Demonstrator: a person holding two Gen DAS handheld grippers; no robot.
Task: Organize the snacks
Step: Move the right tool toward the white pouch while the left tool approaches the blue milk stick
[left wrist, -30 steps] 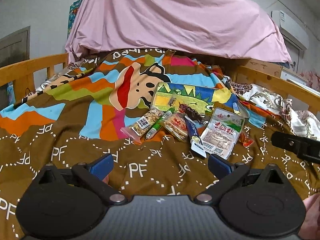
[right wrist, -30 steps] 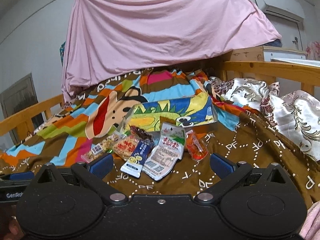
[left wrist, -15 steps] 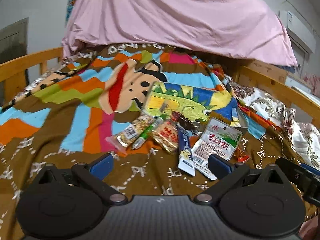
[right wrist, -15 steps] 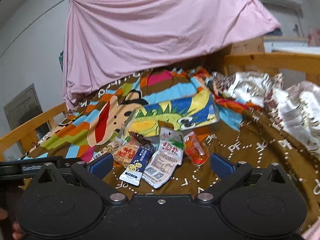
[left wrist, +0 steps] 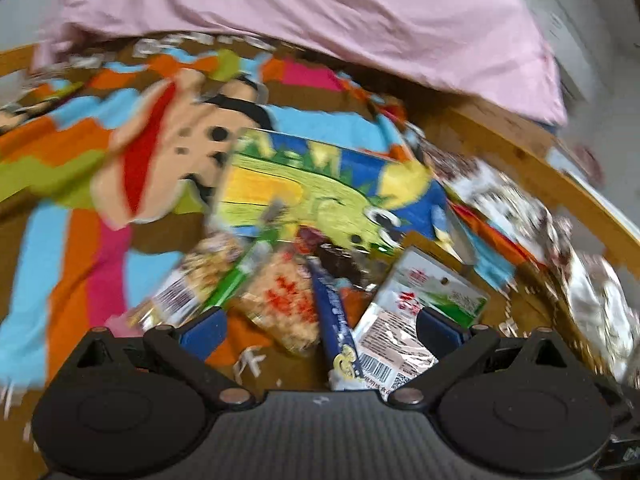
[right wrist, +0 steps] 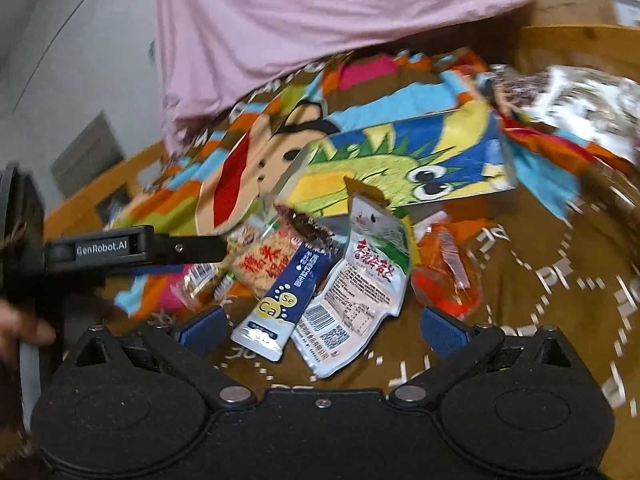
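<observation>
Both the left gripper [left wrist: 320,330] and right gripper [right wrist: 322,326] are hovering spread wide and empty over the snack pile [right wrist: 320,272], probably choosing a first packet.

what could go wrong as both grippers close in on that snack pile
1. The packets overlap: the blue sachet lies on the white pouch and the rice cracker, so a pinch may catch two at once.
2. The left gripper and right gripper, both open, aim at the same pile and could collide.
3. The soft blanket may bunch between the fingers.
</observation>
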